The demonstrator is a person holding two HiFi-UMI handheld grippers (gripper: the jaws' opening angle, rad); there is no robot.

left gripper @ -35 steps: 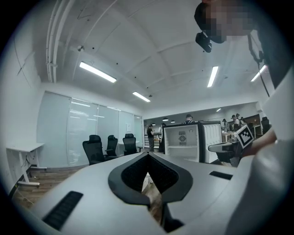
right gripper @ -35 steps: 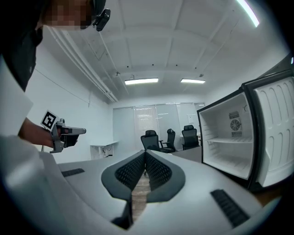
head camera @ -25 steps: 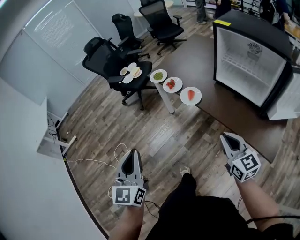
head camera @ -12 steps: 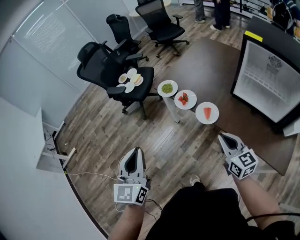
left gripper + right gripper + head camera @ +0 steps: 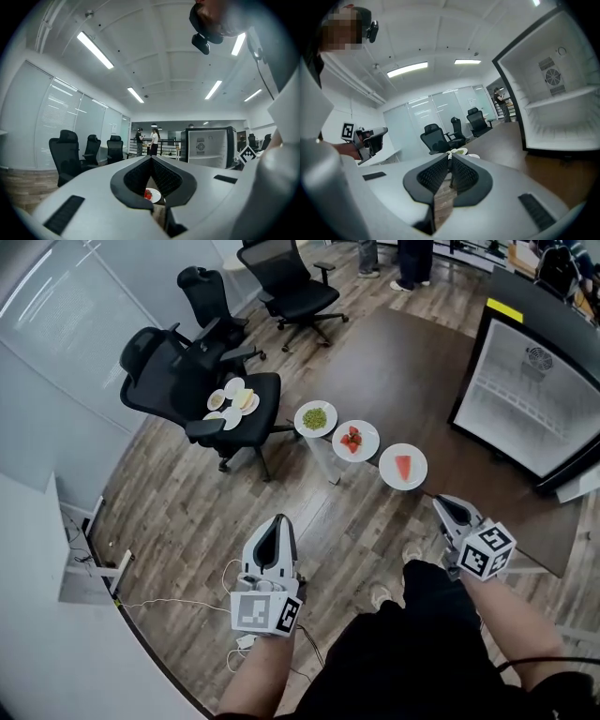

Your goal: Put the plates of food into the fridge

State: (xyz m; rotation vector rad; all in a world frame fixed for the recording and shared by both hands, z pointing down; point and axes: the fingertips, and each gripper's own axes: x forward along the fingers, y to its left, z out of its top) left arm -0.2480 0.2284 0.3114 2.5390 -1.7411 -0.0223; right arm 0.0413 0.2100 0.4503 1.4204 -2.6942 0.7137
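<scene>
Three white plates line the near edge of the dark table [image 5: 412, 381]: green peas [image 5: 316, 417], red strawberries [image 5: 355, 440], a watermelon slice [image 5: 403, 466]. The small black fridge [image 5: 525, 399] stands open on the table at the right, its white inside bare. My left gripper [image 5: 277, 524] is shut and holds nothing, hanging over the wood floor short of the plates. My right gripper [image 5: 440, 504] is also shut with nothing in it, just below the watermelon plate. The left gripper view shows the shut left gripper [image 5: 151, 159] with the strawberry plate [image 5: 152, 194] beyond it. The right gripper [image 5: 451, 157] points toward the plates [image 5: 459, 151].
A black office chair [image 5: 202, 367] left of the table carries several small plates of pale food [image 5: 232, 401]. Two more chairs [image 5: 286, 277] stand behind. People stand at the far end of the room [image 5: 146, 140]. A cable [image 5: 234, 568] lies on the floor near my left gripper.
The view has moved closer to the table: the plates and fridge sit nearer and further left than a second ago. Both grippers stay shut, held low in front of me.
</scene>
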